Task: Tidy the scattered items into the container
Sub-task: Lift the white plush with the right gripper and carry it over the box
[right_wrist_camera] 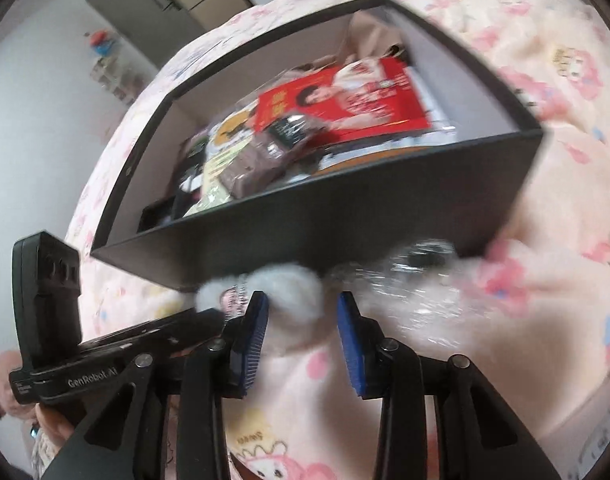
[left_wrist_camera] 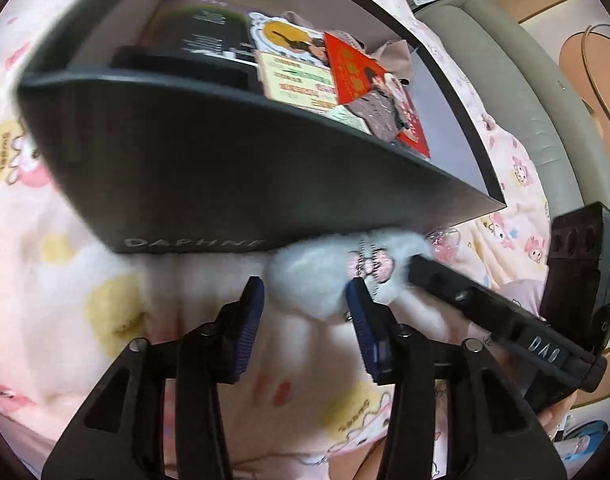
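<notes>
A pink fleece blanket printed with cartoon rabbits [left_wrist_camera: 65,280] covers the bed, and on it stands a dark grey rectangular cardboard box [left_wrist_camera: 225,184] with pale inner walls. In the left wrist view a grey padded bed edge [left_wrist_camera: 517,92] and a tan floor lie beyond it; in the right wrist view white walls and a grey cupboard [right_wrist_camera: 137,4] show behind.

Inside the box lie a red printed packet [right_wrist_camera: 345,100], a brown packet and pale printed cards, overlapping.

A white fluffy pompom with a pink patch and a small metal chain [left_wrist_camera: 345,272] lies on the blanket, touching the foot of the box's near wall. A crinkled clear plastic wrapper [right_wrist_camera: 417,280] lies just beside it.

The left tongs [left_wrist_camera: 305,312] tilt steeply down with blue pads parted; the pompom sits just ahead of the tips, the right pad at its edge, not clamped. The right tongs [right_wrist_camera: 303,316] tilt down likewise, parted, with the pompom at the left pad, ungripped
</notes>
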### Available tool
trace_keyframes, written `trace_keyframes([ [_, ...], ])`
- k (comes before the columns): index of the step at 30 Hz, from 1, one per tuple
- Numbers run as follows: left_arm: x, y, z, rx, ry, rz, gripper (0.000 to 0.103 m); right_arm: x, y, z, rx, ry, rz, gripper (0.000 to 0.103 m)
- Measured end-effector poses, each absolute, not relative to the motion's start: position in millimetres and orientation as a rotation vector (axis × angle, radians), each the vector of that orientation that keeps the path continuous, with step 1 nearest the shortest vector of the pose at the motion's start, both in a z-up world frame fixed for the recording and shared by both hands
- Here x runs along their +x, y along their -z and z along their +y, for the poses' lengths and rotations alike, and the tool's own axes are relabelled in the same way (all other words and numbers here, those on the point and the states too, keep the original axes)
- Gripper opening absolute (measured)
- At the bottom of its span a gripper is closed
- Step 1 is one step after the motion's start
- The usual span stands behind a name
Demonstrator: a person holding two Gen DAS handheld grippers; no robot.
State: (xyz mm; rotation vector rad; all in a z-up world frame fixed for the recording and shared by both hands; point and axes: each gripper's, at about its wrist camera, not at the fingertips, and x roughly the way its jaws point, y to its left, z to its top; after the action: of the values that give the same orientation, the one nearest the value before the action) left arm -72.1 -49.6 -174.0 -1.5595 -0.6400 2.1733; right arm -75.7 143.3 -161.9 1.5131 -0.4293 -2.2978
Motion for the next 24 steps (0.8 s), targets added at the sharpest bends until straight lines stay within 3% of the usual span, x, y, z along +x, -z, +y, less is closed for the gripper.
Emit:
trace_keyframes([
  [5, -74, 178, -42, -1.553, -2.182, -0.611, 0.049, -83, 173, 136, 1.51, 2.286, -0.449, 0.031],
  [9, -69, 172, -43, -1.53, -2.181, -0.6, 0.04, -78, 168, 131, 1.486, 2.311, -0.396, 0.03],
  [14, -52, 153, -49, -1.455, -2.196, -0.606, 0.037, -65, 151, 128, 1.435, 2.341, -0.337, 0.03],
  [24, -50, 66, -51, -1.27, -2.359, -0.611, 0.04, -60, 80, 125, 1.256, 2.328, -0.306, 0.03],
])
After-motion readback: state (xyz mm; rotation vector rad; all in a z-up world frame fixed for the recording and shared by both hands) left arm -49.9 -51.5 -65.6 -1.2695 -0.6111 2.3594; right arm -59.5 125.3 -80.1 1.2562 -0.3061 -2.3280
